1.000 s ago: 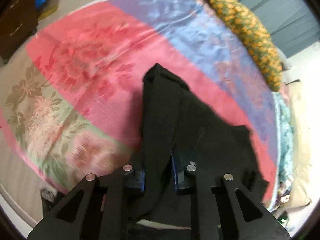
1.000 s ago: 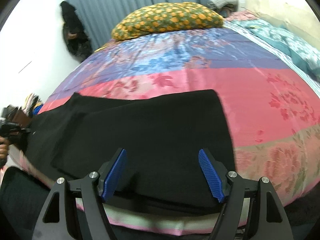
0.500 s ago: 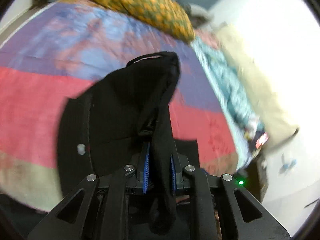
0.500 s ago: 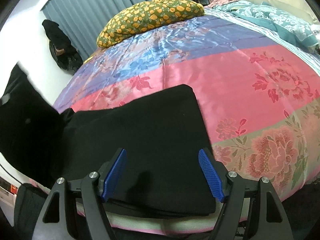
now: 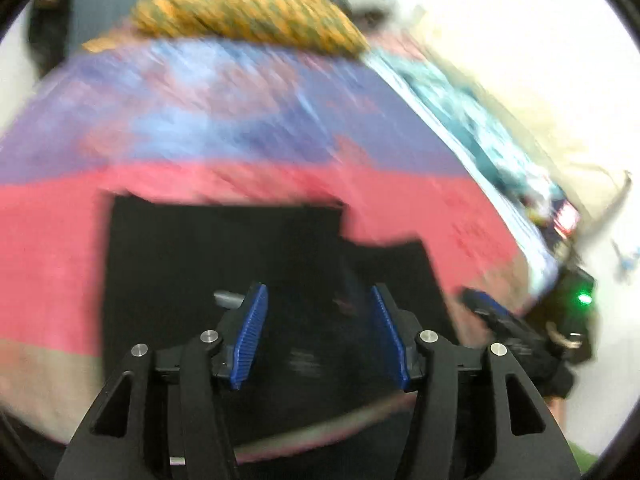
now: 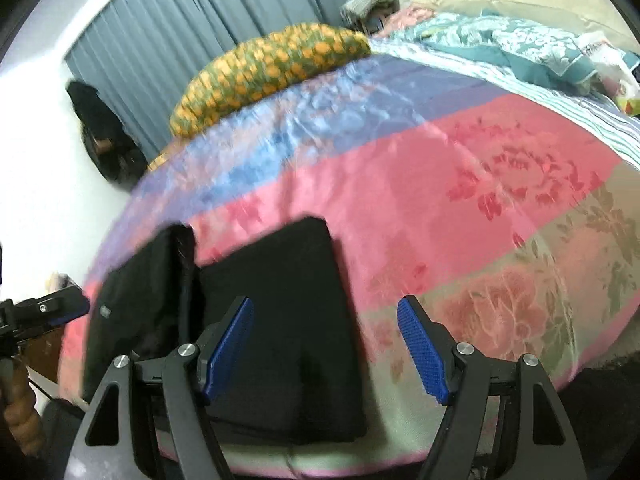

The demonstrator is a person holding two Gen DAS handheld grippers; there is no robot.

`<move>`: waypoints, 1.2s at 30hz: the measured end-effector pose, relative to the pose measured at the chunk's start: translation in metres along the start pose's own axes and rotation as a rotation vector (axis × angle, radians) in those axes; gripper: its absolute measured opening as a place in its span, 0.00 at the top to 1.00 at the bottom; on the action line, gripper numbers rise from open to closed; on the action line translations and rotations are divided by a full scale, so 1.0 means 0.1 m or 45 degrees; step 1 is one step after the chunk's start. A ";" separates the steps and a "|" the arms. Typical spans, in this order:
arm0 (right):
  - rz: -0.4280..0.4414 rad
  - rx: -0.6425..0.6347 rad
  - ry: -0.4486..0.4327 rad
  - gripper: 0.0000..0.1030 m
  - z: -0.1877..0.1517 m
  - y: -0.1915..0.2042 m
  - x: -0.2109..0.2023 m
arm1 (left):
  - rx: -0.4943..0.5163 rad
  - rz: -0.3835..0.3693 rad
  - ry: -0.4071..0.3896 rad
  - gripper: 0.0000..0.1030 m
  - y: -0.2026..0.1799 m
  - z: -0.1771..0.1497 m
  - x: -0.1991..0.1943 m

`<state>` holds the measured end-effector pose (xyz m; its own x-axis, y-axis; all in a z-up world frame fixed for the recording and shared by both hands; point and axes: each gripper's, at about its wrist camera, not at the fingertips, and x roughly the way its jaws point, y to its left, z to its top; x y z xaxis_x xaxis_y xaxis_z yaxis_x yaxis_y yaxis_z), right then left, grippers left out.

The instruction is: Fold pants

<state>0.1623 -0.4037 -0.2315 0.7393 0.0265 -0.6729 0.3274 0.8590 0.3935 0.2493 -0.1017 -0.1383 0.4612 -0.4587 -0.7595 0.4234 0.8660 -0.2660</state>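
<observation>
The pants (image 5: pixel 224 264), gripped by the left gripper (image 5: pixel 318 332) a moment ago, have been released folded on the bedspread (image 6: pixel 440 184), both grippers' jaws now wide, so little folding remains.

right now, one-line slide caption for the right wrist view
Open right hand-held gripper over folded black pants on a floral quilt, orange pillow behind.

A home bedroom. A bed (image 6: pixel 460 208) is covered with a shiny floral quilt in blue, pink and beige bands. An orange-patterned pillow (image 6: pixel 272 68) lies at its far end, grey curtains (image 6: pixel 224 20) hang behind, and a teal blanket (image 6: pixel 516 48) is bunched along the far side.
</observation>
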 end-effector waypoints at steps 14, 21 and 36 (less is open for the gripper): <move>0.628 -0.187 0.647 0.28 0.06 0.80 0.97 | 0.100 0.348 0.068 1.00 0.32 -0.58 0.45; 0.603 -0.180 0.680 0.65 -0.10 1.01 1.13 | 0.116 0.345 0.013 0.93 0.36 -0.63 0.40; 0.860 -0.072 0.345 0.81 0.78 0.95 -0.11 | -0.402 0.578 -0.283 0.40 1.24 -0.70 -0.55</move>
<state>0.2305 -0.3624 -0.1380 0.5956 0.6793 -0.4288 -0.1849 0.6354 0.7497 0.2223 0.0447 -0.1711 0.7087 -0.0303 -0.7049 -0.0906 0.9869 -0.1335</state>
